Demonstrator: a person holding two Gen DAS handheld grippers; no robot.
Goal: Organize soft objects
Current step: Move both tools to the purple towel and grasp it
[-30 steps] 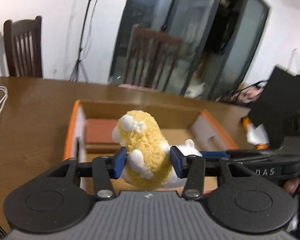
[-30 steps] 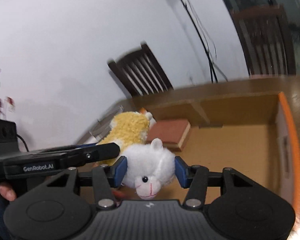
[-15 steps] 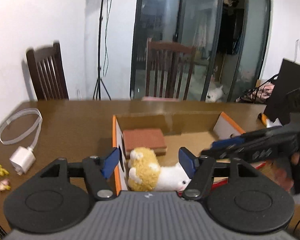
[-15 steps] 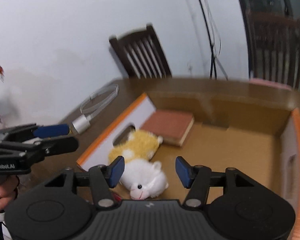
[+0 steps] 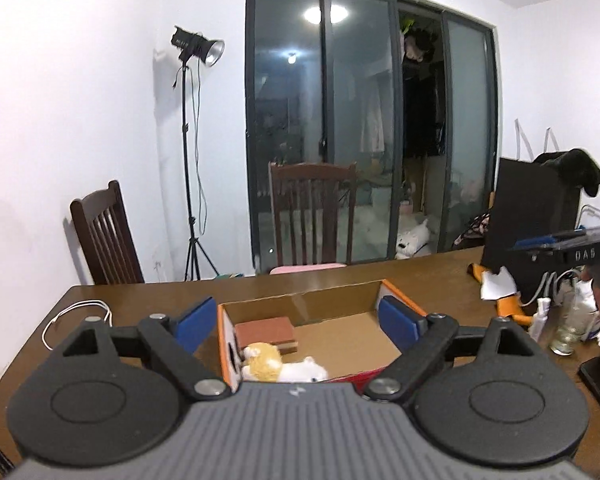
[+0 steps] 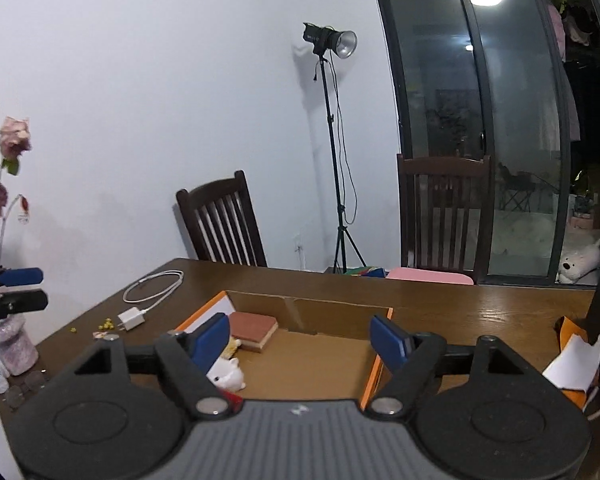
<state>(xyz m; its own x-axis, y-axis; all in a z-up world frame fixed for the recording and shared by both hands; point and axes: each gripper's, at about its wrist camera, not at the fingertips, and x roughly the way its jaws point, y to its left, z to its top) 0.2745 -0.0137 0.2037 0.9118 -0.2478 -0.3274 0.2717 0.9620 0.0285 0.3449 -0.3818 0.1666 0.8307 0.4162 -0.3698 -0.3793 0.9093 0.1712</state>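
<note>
A yellow plush sheep (image 5: 262, 365) and a white plush sheep (image 5: 304, 372) lie side by side inside the open cardboard box (image 5: 340, 300), at its near left corner. The white sheep (image 6: 228, 376) and a sliver of the yellow one (image 6: 233, 345) also show in the right wrist view. My left gripper (image 5: 296, 322) is open and empty, held high above and behind the box. My right gripper (image 6: 300, 340) is open and empty too, raised over the box (image 6: 320, 314).
A reddish-brown book (image 5: 265, 331) lies in the box's far left corner. A white charger and cable (image 6: 148, 296) lie on the wooden table (image 6: 480, 308) at left. A vase of flowers (image 6: 4, 272), bottles (image 5: 564, 320), a black bag (image 5: 532, 208) and two chairs surround.
Both grippers let go of their plush sheep, which now lie in the box. Both grippers opened wide and pulled up and back away from the box.
</note>
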